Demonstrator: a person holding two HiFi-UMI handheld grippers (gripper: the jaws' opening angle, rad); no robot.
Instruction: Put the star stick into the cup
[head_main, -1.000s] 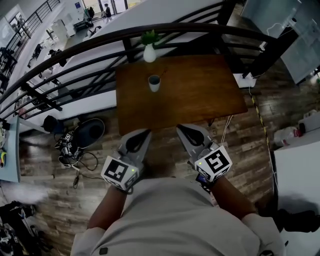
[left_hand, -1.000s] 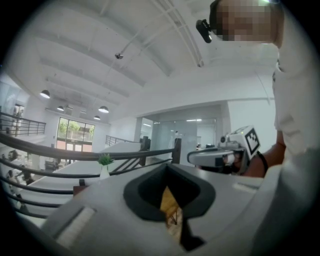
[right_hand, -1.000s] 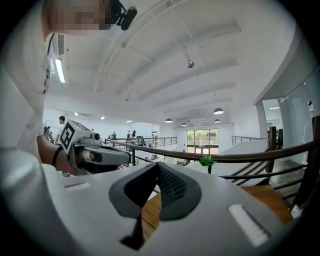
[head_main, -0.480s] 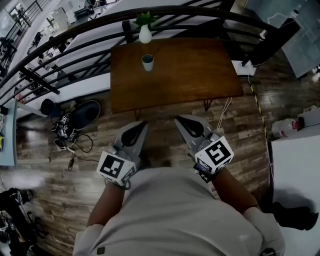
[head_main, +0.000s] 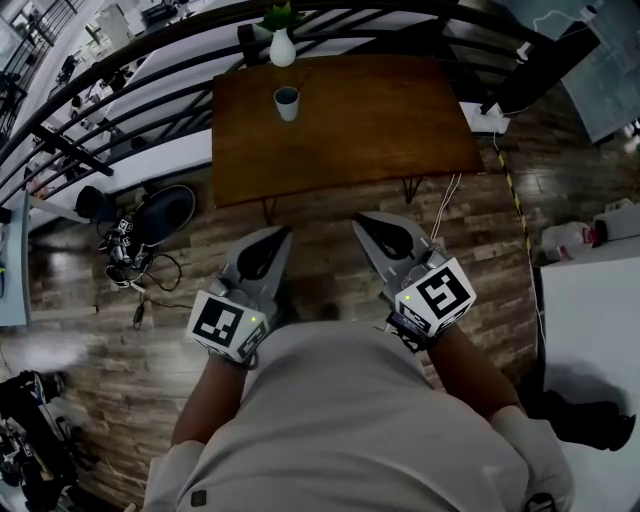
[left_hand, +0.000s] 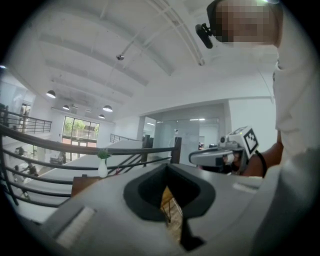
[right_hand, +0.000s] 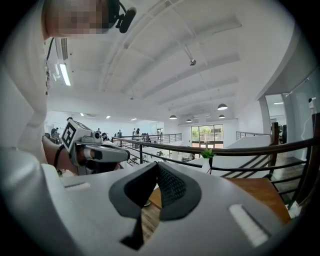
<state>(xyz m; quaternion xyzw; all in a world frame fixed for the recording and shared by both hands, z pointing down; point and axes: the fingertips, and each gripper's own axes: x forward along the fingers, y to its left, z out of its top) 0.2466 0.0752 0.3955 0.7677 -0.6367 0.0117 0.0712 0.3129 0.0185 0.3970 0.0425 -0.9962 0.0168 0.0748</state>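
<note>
The star stick was probably the thin dark streak lying flat on the wooden worktop, though it was too small to be sure. It lay just beside the cup, on the side towards the white vase with its green sprig. The cup stood upright near the far left corner, close to the black railing behind the worktop. Judged from its slimness, the stick would be light and stiff, liable to roll or skid when pressed against the wood. It would best be pinched across the shaft near its middle, and the star end, likely the more fragile part, left alone. The cup looked small and light enough to tip if the stick knocked its rim. Both tools were well apart from the worktop, held low over the plank floor in front of the person's body. The left gripper had its jaws together on nothing, only a sliver of floor showing through the slit in its own view. The right gripper was likewise closed and empty, pointing towards the worktop.
</note>
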